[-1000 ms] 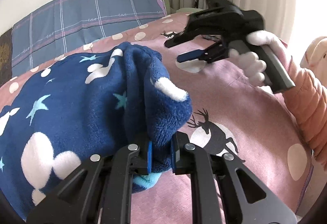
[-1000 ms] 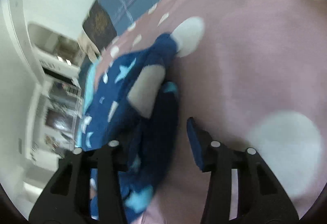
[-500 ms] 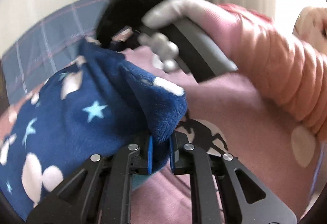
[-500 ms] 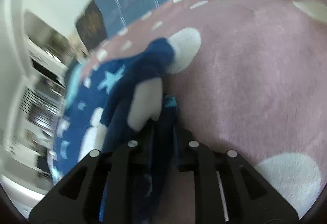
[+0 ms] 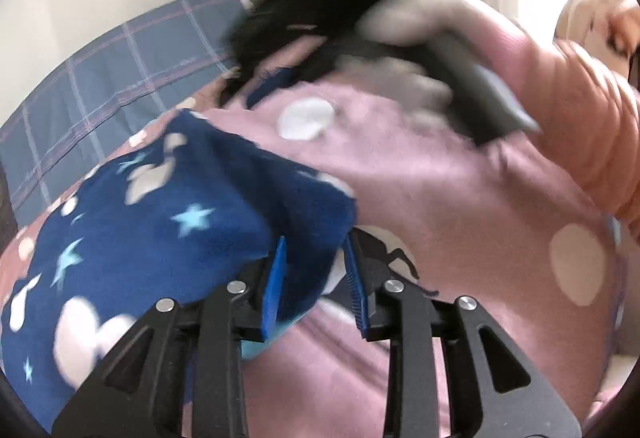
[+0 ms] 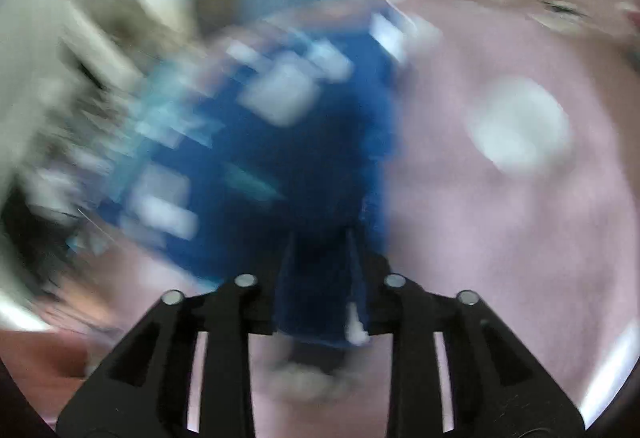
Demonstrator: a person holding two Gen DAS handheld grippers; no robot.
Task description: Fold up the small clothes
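A navy fleece garment [image 5: 168,222] with white blobs and pale blue stars lies bunched on the pink bedspread [image 5: 460,206]. My left gripper [image 5: 314,270] is open at the garment's near corner, and the fleece sits loosely between the blue pads [image 5: 274,278]. A sliver of bedspread shows beside the right-hand pad. In the badly blurred right wrist view, my right gripper [image 6: 320,270] is shut on a fold of the same garment [image 6: 288,142]. From the left wrist view, the right gripper [image 5: 256,86] is a dark smear above the garment's far corner, held by a gloved hand [image 5: 404,50].
The bedspread [image 6: 500,238] has white dots and deer prints. A blue checked pillow [image 5: 120,78] lies along the far left against a pale wall. An orange sleeve [image 5: 576,126] fills the right side. Curtains hang behind the right gripper.
My left gripper's pads have spread apart and loosened on the fleece. The right gripper shut on a fold half a second ago and is now swinging fast, blurring its view.
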